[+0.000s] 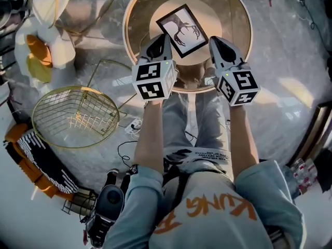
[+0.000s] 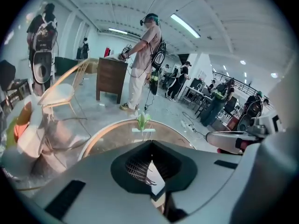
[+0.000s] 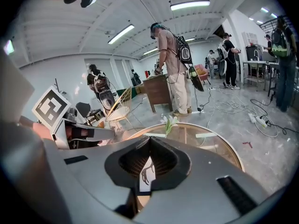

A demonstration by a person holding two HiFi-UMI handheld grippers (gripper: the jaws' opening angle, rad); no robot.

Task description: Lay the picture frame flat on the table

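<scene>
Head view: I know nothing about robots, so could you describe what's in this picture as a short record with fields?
Scene: a person seen from above, holding a gripper in each hand
Object: black picture frame with an antlered-animal drawing
Location: on the round table; flat or tilted is unclear
Left gripper: at the frame's near left edge, jaws close together
Right gripper: at the frame's right corner, jaws close together
Grip: cannot tell whether either clamps the frame
Nearby: gold wire basket

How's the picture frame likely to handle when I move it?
The picture frame looks thin and rigid, so it probably won't flex between the left gripper and right gripper. Its flat, smooth front may slip. It is likely light, but fragile if glazed.
</scene>
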